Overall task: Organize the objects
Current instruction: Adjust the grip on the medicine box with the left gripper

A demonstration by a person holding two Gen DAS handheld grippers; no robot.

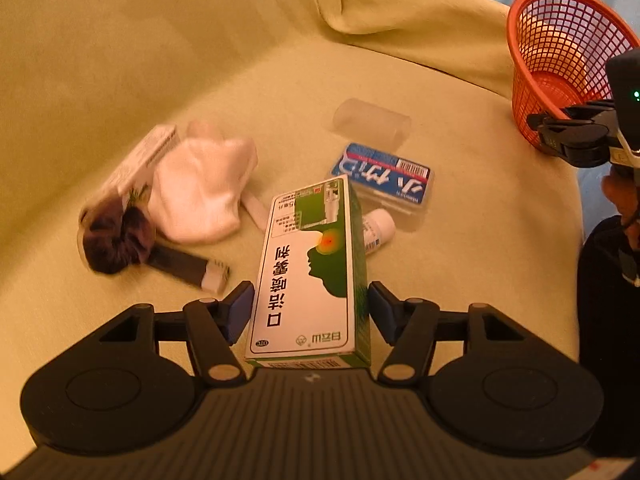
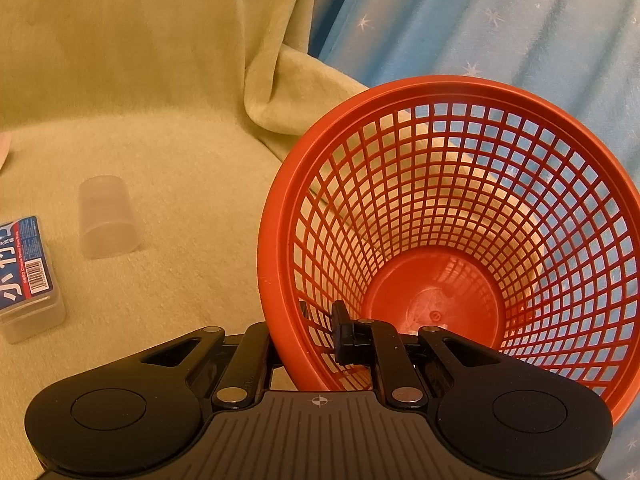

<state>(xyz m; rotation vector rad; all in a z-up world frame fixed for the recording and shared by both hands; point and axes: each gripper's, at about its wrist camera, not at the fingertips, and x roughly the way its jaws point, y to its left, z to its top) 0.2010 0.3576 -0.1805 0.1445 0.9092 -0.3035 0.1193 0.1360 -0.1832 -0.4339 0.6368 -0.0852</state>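
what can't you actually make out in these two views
- Left wrist view: white box and black stick, partly under the white cloth and dark scrunchie, motion-blurred.
- Left wrist view: white tube, mostly behind the green box.
- Right wrist view: right tool outer finger, behind the orange basket rim.

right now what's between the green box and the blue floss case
In the left wrist view, a small white tube lies between the green box and the blue floss case, partly hidden behind the box.
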